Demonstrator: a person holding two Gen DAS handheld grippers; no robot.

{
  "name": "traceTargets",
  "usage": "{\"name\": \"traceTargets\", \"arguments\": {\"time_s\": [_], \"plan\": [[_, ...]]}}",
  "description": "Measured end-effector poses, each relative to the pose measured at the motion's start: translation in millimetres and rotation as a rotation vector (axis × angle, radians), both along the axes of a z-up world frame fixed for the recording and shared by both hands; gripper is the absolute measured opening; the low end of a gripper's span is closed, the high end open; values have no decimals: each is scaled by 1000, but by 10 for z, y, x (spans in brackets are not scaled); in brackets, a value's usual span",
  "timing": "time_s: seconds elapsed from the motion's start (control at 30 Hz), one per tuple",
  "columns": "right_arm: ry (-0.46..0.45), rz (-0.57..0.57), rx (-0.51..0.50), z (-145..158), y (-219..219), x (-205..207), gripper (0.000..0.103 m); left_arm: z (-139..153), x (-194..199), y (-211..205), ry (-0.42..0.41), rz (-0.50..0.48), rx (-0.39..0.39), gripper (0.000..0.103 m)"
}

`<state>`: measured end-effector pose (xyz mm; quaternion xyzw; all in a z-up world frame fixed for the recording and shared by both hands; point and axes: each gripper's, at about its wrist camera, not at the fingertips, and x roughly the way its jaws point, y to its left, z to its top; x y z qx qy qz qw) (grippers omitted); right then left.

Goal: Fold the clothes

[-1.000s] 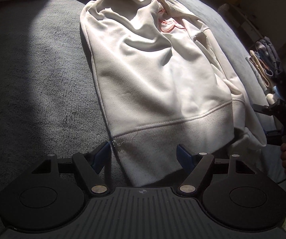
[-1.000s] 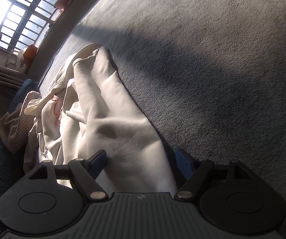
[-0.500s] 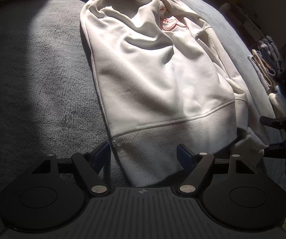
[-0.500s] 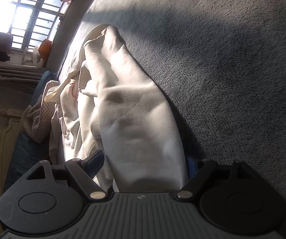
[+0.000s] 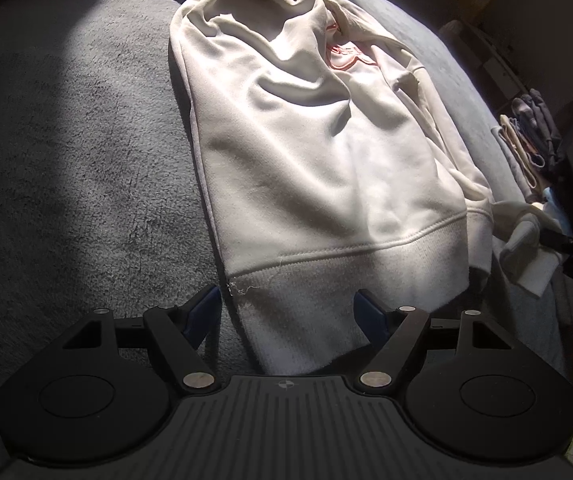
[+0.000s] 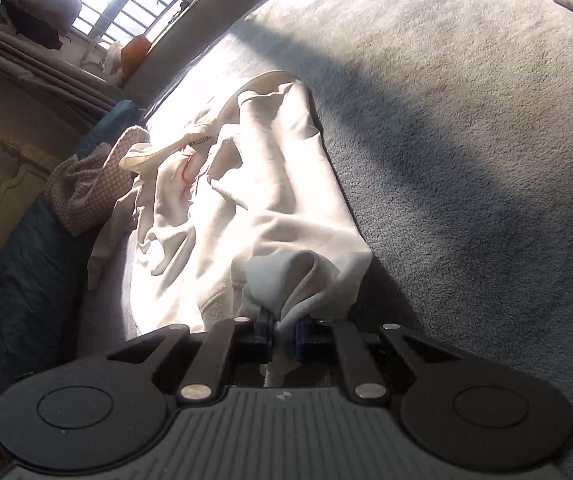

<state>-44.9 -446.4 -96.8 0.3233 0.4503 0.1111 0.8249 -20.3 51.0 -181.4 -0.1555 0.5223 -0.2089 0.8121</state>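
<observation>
A plush grey blanket (image 5: 66, 160) carries the cream fleece sweatshirt (image 5: 318, 152), lying flat with its hem towards me. I judge I'm gripping for the first fold. My right gripper (image 6: 284, 330) pinches a cuff; my left gripper (image 5: 286, 312) gapes astride the ribbed hem and should clamp next.

cream sweatshirt (image 5: 318, 168), open left tongs (image 5: 288, 312) astride hem

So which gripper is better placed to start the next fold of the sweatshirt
Right. The right gripper is already shut on the sweatshirt, cloth bunched between its fingers. The left gripper is open, only straddling the hem.
</observation>
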Motion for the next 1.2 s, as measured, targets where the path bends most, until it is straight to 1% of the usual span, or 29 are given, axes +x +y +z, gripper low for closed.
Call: {"name": "traceTargets", "arguments": {"time_s": [0.07,0.1,0.17,0.23,0.27,0.37,0.43,0.47,0.5,0.53,0.57,0.6,0.67,0.77,0.87,0.93,1.0,1.07,1.13,1.2], "plan": [[-80,-32,-7,270,-167,241,10,-6,-1,16,0,5,-11,74],[-102,-35,-16,370,-200,434,10,-9,1,22,1,10,-17,74],[-121,-27,-47,497,-207,829,10,-15,1,31,1,13,-23,74],[-134,-19,-114,662,-166,1300,9,-17,-1,30,0,11,-23,74],[-178,-44,-145,821,-179,1520,9,-15,-1,30,-2,7,-21,74],[-404,-178,-192,1424,-313,2079,8,-10,-3,29,-6,-7,-13,73],[-520,-311,-193,1718,-463,2274,10,-8,3,28,-6,-13,-9,73],[-542,-380,-183,1802,-544,2337,17,-7,7,28,-4,-14,-8,73],[-516,-425,-160,1805,-617,2403,45,-7,14,29,-2,-12,-9,73],[-469,-432,-130,1728,-675,2465,62,-9,18,32,1,-10,-11,74],[-418,-420,-105,1603,-719,2513,84,-13,21,38,3,-8,-16,74],[-377,-408,-95,1471,-746,2531,85,-18,22,45,4,-8,-21,74],[-308,-376,-97,1111,-768,2449,85,-33,15,61,1,-15,-30,75],[-203,-359,-31,567,-856,2152,85,-34,3,78,-8,-33,-36,75],[-128,-309,39,190,-911,1786,85,-31,9,83,-5,-36,-38,75],[-86,-250,75,19,-910,1545,85,-27,16,82,0,-29,-40,75],[-30,-159,109,-116,-869,1268,85,-25,22,78,5,-22,-42,75],[20,-103,140,-226,-796,1033,85,-27,20,82,9,-16,-46,76],[82,-71,167,-386,-675,771,82,-29,19,89,10,-9,-51,76],[133,-64,169,-565,-560,577,74,-31,21,98,14,2,-59,76]]}}
